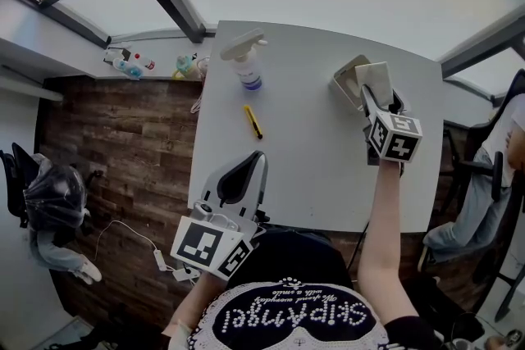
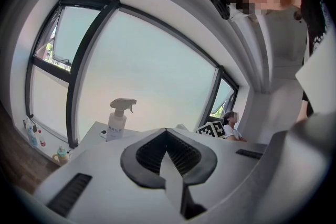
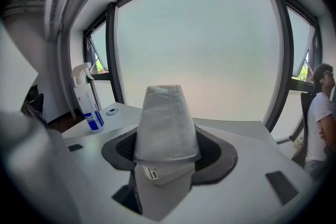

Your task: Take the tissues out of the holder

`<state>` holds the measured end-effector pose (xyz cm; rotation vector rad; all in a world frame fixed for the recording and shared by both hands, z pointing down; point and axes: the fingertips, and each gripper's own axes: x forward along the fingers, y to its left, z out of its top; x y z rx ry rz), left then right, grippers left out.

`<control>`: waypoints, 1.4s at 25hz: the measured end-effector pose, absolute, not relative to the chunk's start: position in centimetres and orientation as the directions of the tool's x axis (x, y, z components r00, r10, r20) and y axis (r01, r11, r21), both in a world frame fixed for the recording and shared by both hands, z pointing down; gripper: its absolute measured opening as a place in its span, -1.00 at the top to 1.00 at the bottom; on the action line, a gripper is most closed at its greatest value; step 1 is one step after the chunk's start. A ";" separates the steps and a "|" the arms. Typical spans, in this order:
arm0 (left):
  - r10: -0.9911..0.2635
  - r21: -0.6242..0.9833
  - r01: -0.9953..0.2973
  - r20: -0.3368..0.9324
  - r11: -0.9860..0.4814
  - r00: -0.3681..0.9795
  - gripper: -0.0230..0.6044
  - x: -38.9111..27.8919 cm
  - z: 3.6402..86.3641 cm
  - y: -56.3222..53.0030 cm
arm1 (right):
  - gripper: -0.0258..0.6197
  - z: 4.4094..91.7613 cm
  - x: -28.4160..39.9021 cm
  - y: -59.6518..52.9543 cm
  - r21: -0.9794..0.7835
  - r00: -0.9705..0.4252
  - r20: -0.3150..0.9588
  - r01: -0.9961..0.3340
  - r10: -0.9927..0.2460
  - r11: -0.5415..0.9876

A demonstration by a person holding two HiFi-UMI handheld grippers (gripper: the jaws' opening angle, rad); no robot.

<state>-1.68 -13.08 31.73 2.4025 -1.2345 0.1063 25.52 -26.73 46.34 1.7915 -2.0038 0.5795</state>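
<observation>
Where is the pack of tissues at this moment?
In the head view, the pack of tissues is at the far right of the table, gripped in the right tool, right by the holder.

On the table point(image 1: 312, 168), spray bottle point(image 1: 248, 63) left of the holder point(image 1: 348, 84) (tissues point(image 1: 377, 80) just beside it), cutter point(image 1: 253, 121) nearer.

A white table point(image 1: 312, 135) with a rounded far edge stands by tall windows above a dark wood-look floor. A white spray bottle point(image 1: 246, 61) with a blue label stands upright near its far left corner. A slim yellow tool point(image 1: 253, 120) lies flat just nearer. The pale holder point(image 1: 349, 82) sits near the far right corner, well apart from both.
</observation>
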 end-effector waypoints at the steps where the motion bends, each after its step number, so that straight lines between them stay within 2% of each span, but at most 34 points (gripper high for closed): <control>1: -0.756 0.343 -0.788 0.258 -0.510 0.602 0.92 -1.7 31.7 -13.0 | 0.10 46.2 25.5 -26.6 -0.048 -0.107 0.539 -0.994 -0.835 0.097; 35: -0.699 0.347 -0.716 0.198 -0.605 0.687 0.92 -0.9 30.2 -10.7 | 0.10 42.4 23.7 -20.7 -0.065 -0.086 0.471 -0.996 -0.878 0.063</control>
